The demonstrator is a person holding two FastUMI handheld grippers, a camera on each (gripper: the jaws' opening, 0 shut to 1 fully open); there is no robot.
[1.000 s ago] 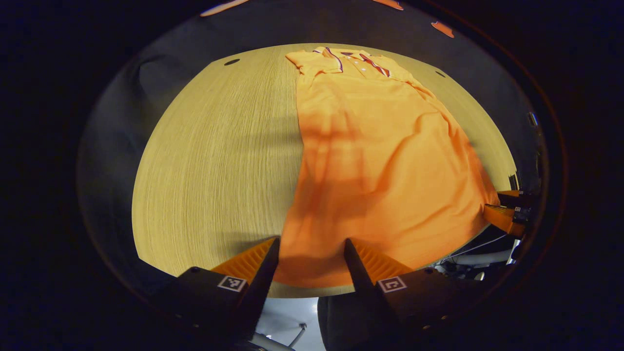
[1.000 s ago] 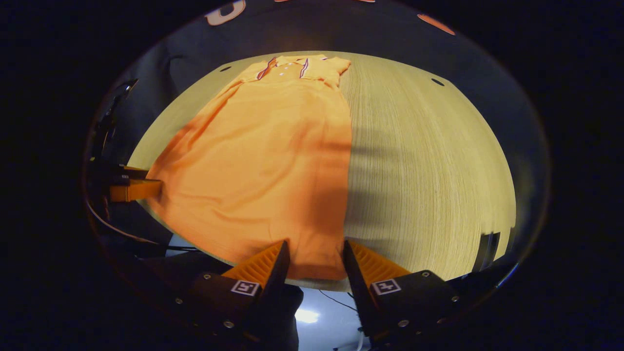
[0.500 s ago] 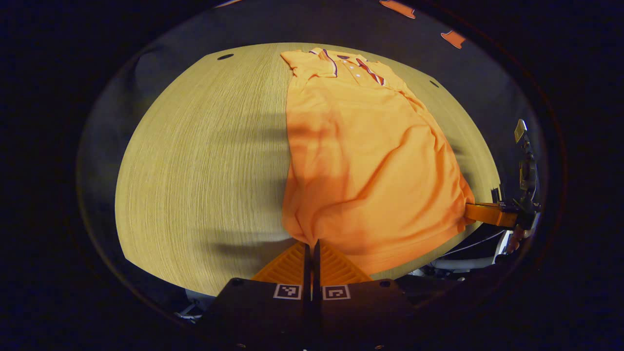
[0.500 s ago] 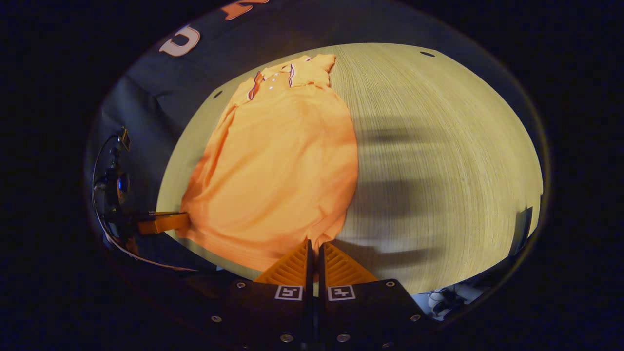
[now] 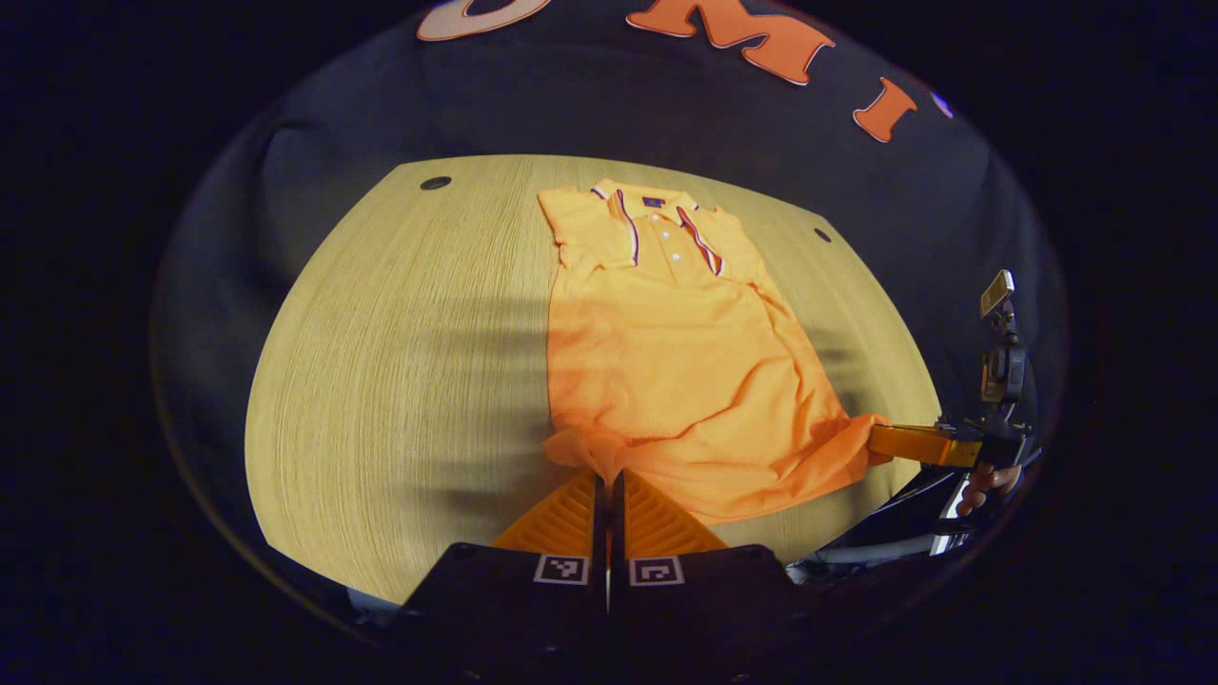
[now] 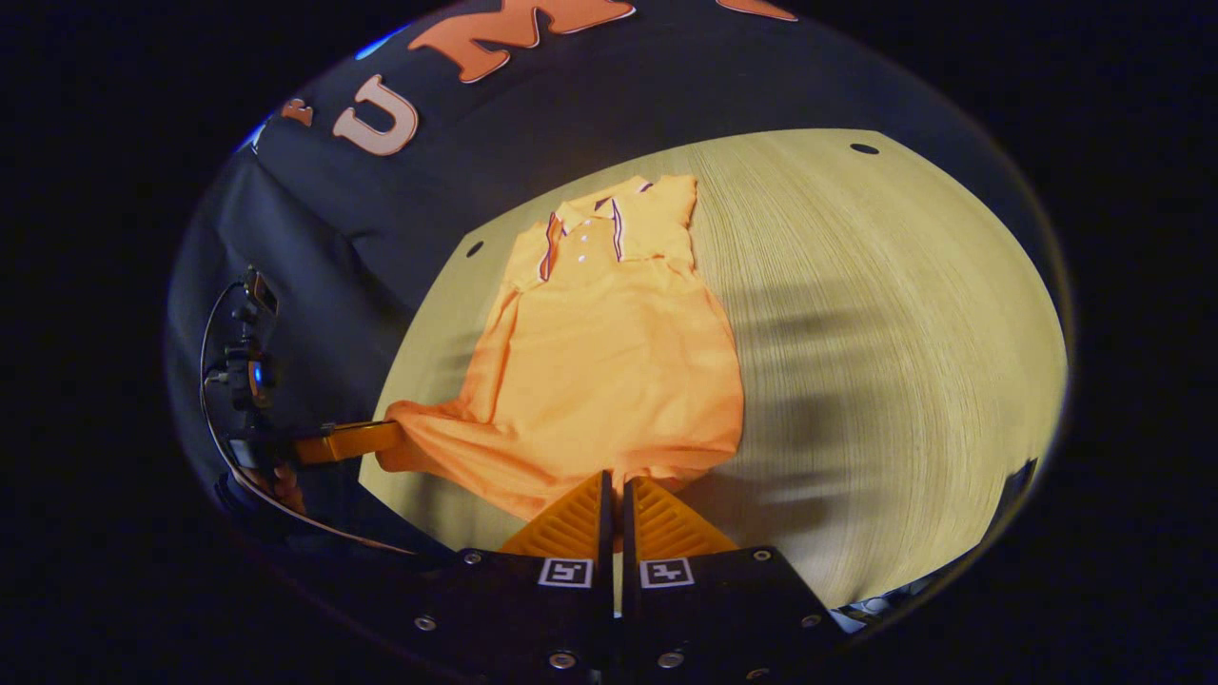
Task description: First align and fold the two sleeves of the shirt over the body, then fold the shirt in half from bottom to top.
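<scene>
shirt [image 5: 676, 352] lies on desk [image 5: 400, 362], collar toward far edge, hem at near edge | left gripper [image 5: 605, 476] clamped on one hem corner | right gripper [image 6: 614, 476] clamped on other hem corner, hem lifted

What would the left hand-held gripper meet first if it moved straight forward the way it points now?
Probably the shirt itself: the left hand-held gripper already pinches its bottom hem, and the body lies straight ahead, toward the collar.
</scene>
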